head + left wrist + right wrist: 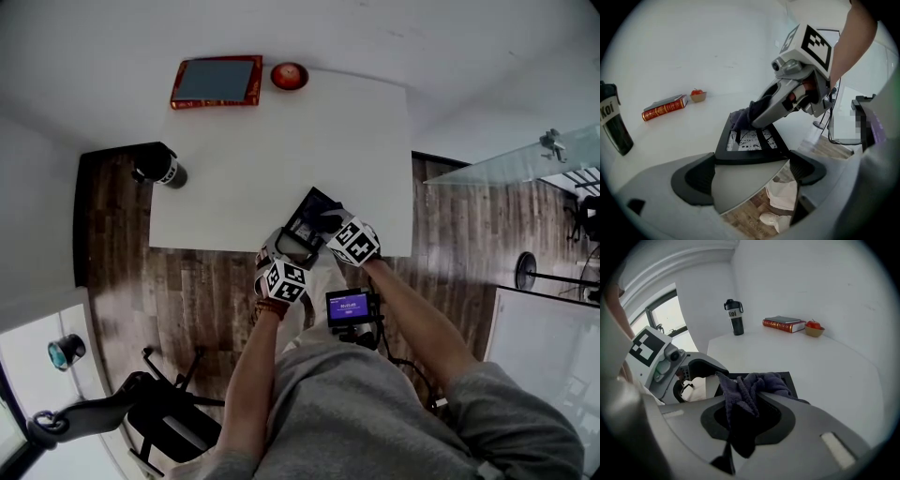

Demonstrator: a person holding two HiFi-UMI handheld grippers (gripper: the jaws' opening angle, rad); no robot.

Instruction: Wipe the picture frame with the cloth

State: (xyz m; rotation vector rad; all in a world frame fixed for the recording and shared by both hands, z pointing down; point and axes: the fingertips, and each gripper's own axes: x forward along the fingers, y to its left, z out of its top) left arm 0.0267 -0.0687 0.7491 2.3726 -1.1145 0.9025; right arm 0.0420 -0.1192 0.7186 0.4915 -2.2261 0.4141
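A black picture frame [307, 208] lies flat at the near edge of the white table [281, 141]. My left gripper [292, 247] is shut on the frame's near edge [750, 155], with one pad on each side. My right gripper [325, 223] is shut on a bunched dark purple cloth [752, 386]. It presses the cloth [743, 117] onto the frame's far left corner. In the right gripper view the cloth hides most of the frame [790, 378], and the left gripper [696, 367] sits just to its left.
A red book [216, 82] and a small bowl with a tomato [289, 75] lie at the table's far edge. A black bottle [161, 170] stands at the left edge. An office chair [159, 417] sits on the floor near left, and a glass table [525, 164] is to the right.
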